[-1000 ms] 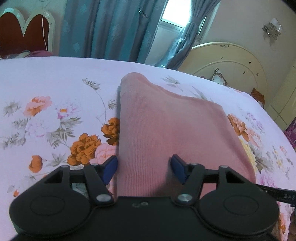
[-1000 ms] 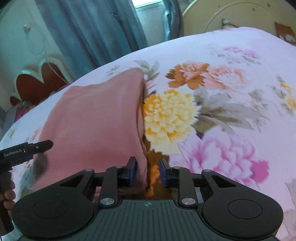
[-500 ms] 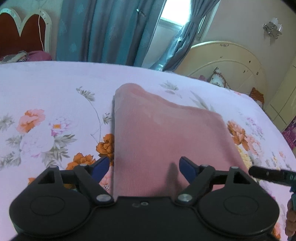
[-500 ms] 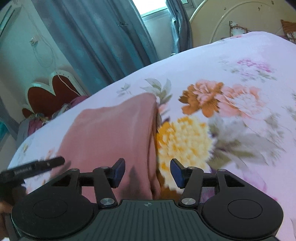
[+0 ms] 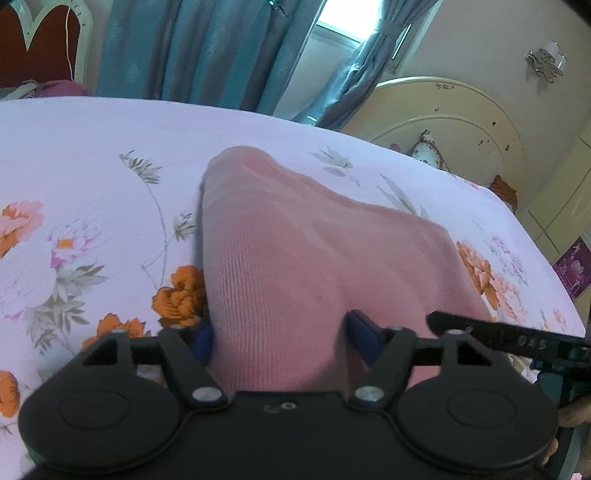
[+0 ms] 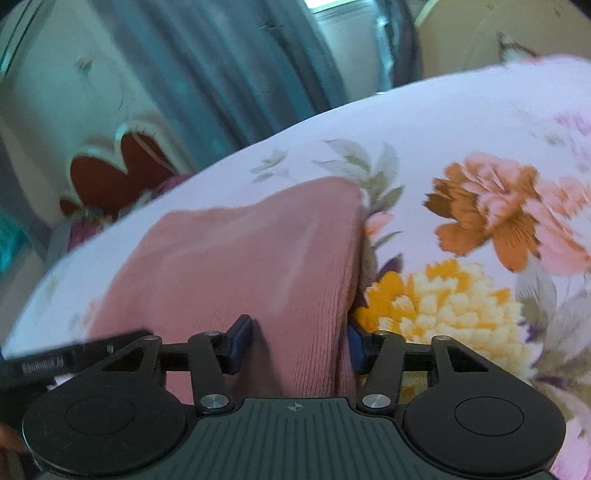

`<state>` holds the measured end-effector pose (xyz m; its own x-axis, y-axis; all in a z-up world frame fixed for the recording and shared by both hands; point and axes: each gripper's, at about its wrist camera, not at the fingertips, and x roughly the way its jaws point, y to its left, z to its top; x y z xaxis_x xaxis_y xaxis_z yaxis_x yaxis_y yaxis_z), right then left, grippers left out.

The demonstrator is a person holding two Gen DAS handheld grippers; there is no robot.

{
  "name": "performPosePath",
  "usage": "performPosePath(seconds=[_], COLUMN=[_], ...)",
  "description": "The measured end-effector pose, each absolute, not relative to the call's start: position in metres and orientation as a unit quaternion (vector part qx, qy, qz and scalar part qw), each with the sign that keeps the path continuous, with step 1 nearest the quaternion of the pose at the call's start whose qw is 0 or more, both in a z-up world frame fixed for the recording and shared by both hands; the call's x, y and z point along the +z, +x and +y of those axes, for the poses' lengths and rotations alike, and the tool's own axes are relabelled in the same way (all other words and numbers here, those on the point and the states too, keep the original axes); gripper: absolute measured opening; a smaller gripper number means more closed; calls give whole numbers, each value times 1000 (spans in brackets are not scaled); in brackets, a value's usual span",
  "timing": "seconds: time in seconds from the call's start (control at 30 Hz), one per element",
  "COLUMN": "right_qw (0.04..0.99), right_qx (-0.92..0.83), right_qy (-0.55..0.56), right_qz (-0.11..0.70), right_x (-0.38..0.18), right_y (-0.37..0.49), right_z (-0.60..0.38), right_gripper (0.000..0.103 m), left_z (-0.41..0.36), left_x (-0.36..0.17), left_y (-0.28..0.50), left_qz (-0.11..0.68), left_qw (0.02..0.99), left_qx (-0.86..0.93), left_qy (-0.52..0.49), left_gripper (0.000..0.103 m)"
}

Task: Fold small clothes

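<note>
Left wrist: ribbed pink knit garment (image 5: 314, 280), folded rectangular.

A bed (image 5: 92, 155) with a pale floral sheet fills the near ground; teal curtains (image 5: 207, 51) hang at the far side beside a bright window (image 5: 343, 26); a cream arched headboard (image 5: 443, 110) stands far right; a red heart-shaped chair back (image 6: 110, 173) sits far left.

— What is the garment?

— A pink ribbed knit cloth (image 5: 295, 266), folded into a thick, roughly rectangular pad.

— Where does it lie?

— Flat on the floral bedsheet (image 5: 92, 155), reaching toward 12 o'clock. Its far corner points to 11 in the left view, to 1 in the right view (image 6: 236, 266).
</note>
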<state>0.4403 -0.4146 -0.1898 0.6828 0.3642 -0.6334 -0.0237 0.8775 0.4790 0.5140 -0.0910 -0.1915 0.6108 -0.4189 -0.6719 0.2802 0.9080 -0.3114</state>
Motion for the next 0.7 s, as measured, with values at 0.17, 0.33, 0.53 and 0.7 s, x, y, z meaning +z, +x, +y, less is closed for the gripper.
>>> performPosePath(seconds=[0.17,0.33,0.53,0.7], right_qw=[883,878,883,886], right_qx=[111,109,125,148], right_qy=[238,270,279,276], right_qz=[390,381,357,341], right_x=[-192,-183,-157,-129], right_y=[443,440,432,424], right_z=[-418,-418,-412,-388], right_gripper=[23,20,19,19], left_z=[-97,-100,-99,-83], left_x=[-183,-170,-147,-125], left_y=[509,506,492,477], left_qz=[383,375,358,344], left_qw=[901,906,911,917], left_qx=[-193,-187,-198,-198], left_qy=[-67,-58,-49,-49], left_gripper=[44,33,31,31])
